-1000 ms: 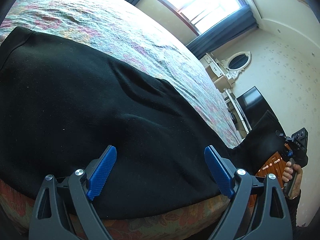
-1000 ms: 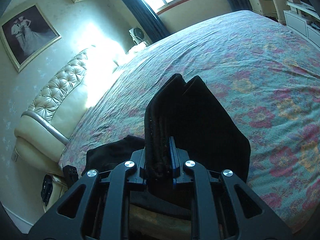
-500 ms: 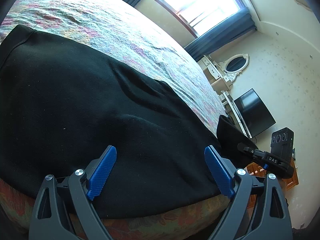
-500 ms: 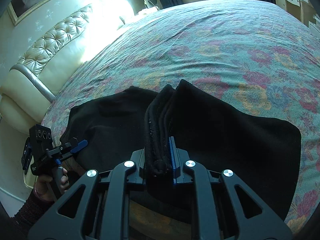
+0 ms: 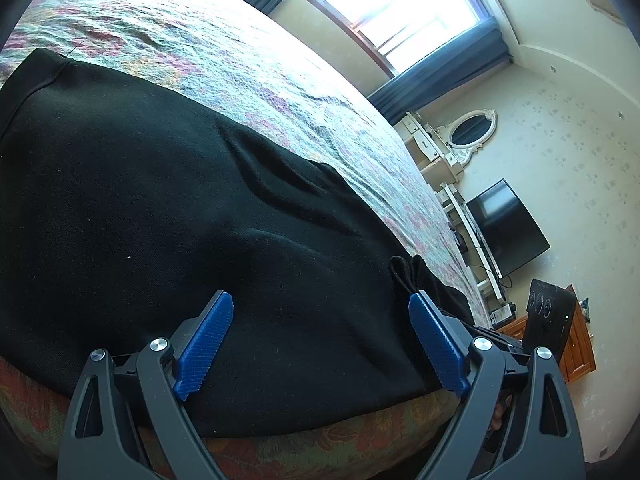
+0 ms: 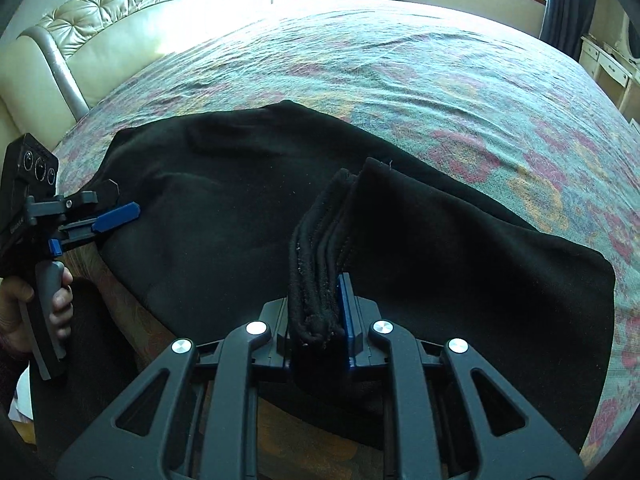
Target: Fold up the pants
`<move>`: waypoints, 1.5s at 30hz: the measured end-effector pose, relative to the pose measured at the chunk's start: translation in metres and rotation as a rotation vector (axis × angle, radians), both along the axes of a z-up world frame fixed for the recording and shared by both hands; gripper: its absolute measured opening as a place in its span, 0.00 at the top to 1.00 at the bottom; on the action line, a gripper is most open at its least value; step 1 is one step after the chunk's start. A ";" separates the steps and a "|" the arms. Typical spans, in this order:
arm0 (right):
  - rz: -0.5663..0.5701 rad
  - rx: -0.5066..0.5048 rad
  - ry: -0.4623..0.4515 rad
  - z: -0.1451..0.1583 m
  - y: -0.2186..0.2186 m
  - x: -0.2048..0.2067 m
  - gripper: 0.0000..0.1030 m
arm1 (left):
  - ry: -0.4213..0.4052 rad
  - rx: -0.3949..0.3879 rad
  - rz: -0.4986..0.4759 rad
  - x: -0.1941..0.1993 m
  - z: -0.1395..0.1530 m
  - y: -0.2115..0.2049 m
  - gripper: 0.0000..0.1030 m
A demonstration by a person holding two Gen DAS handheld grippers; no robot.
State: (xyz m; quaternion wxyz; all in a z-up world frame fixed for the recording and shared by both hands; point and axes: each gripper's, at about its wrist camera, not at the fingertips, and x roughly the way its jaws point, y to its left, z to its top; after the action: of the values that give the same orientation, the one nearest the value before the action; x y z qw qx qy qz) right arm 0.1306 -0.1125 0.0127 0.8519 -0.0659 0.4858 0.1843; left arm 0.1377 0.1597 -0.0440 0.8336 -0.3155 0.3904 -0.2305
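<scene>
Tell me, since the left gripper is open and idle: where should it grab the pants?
Probably the near edge of the pants, where it drapes over the bed side. Come in from the front, low: that hem hangs free, while the rest lies flat.

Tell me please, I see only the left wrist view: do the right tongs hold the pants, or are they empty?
Observer: They hold them. The right tongs are shut on a thick, many-layered bunch of the black pants.
Operator: What stands at the end of the bed beyond my left tongs?
Observer: A cream tufted headboard, seen in the right wrist view.
Operator: And what holds my left tongs?
Observer: A hand grips their handle, low beside the bed edge. The left tongs stand open at the side edge of the pants.
</scene>
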 end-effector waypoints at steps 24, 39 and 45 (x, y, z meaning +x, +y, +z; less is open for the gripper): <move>-0.098 0.451 0.096 -0.009 -0.023 -0.006 0.34 | 0.001 -0.070 0.019 -0.005 0.009 0.014 0.14; -0.058 0.548 0.148 0.006 -0.032 -0.048 0.34 | 0.110 -0.130 0.329 -0.009 0.004 0.224 0.14; -0.069 0.544 0.217 -0.010 -0.024 -0.058 0.34 | 0.164 -0.022 0.234 0.028 -0.012 0.229 0.14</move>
State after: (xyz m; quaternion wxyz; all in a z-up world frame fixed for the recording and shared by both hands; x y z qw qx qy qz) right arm 0.0728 -0.1364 0.0030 0.7871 0.2015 0.5089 0.2845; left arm 0.1654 0.3890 -0.0562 0.8167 -0.3855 0.4152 -0.1096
